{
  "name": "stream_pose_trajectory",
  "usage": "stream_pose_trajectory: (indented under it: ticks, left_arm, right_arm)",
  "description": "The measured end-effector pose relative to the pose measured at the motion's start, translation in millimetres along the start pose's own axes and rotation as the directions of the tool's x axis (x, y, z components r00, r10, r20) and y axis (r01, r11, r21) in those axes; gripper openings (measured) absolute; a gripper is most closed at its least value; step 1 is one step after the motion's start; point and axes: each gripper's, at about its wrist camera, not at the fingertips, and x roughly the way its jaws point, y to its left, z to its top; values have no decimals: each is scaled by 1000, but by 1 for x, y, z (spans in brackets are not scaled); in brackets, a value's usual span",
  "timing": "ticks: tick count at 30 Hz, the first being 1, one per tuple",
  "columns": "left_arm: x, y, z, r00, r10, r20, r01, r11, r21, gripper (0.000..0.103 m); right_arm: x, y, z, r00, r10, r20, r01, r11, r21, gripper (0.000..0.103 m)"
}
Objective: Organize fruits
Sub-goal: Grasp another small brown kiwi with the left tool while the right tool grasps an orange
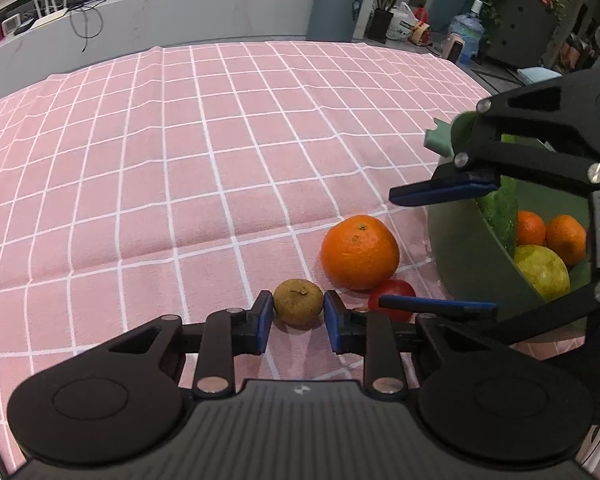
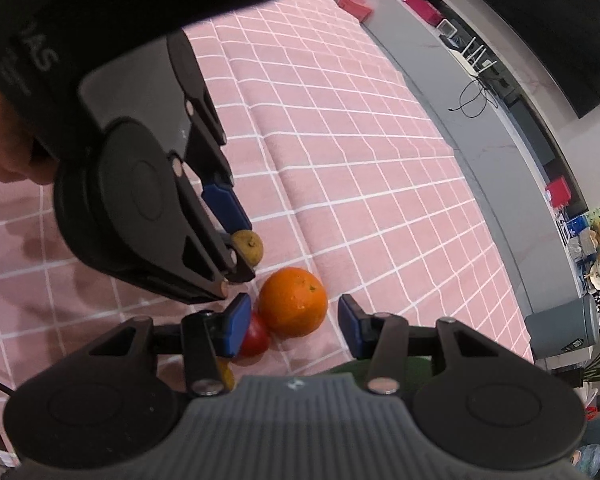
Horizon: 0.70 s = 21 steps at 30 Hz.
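Observation:
A small brown-green fruit lies on the pink checked cloth between the blue pads of my left gripper, which is open around it with small gaps either side. It also shows in the right wrist view. A large orange and a red fruit lie just right of it. My right gripper is open, with the orange ahead between its pads and the red fruit by its left pad. A green bowl at the right holds two oranges and a yellow-green fruit.
The pink checked cloth covers the table to a grey counter at the back. The right gripper hangs beside the bowl in the left wrist view. A bin, plants and a water jug stand beyond the table.

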Motion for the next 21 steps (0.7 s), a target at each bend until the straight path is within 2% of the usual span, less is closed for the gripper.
stream_pose_trajectory:
  ticks: [9,14,21]
  left_arm:
    - [-22,4,-7,998,33,44,-31,998,-57,30]
    - [-29,6,-9,998,22,66,-16,997,-79,30]
    - [-32,0,-12,997,14,74,-10,998,-62,31]
  right_arm:
    - [19,1,11,999,11,-51,-11,1000,-5,44]
    - [25,0,15,997,11,-72,-10,1000,15,44]
    - [29,-2,15,996,-3,-93,7,999,38,41]
